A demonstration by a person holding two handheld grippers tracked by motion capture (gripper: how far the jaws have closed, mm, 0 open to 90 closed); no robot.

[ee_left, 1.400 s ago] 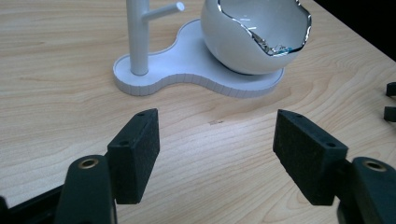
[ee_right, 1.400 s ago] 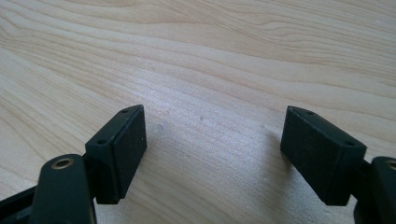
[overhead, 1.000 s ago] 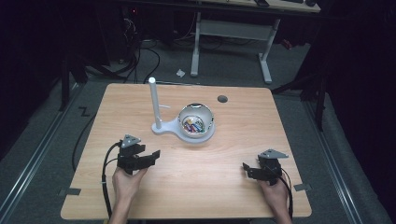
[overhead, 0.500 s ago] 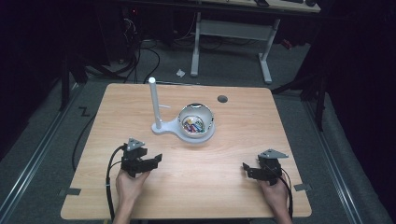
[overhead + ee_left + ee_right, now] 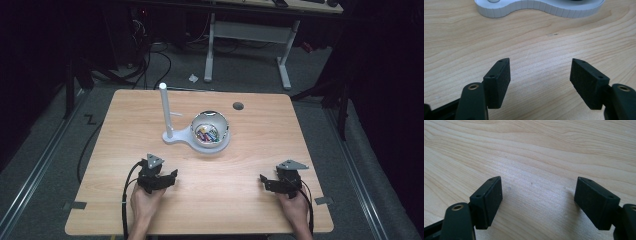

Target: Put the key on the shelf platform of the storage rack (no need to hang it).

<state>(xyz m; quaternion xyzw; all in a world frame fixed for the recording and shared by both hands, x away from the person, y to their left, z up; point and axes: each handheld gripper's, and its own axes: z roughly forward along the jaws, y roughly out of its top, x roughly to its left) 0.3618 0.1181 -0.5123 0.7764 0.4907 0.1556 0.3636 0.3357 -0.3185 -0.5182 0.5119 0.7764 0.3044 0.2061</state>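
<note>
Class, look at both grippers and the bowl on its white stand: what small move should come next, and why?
Probably move the left gripper forward toward the bowl. Both it and the right gripper are open and empty, low over the table, and the left sits nearer the white stand.

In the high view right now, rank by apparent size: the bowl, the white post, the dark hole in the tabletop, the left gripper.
1. bowl
2. white post and left gripper: look about alike, so no ranking between them
3. dark hole, plainly the smallest
</note>
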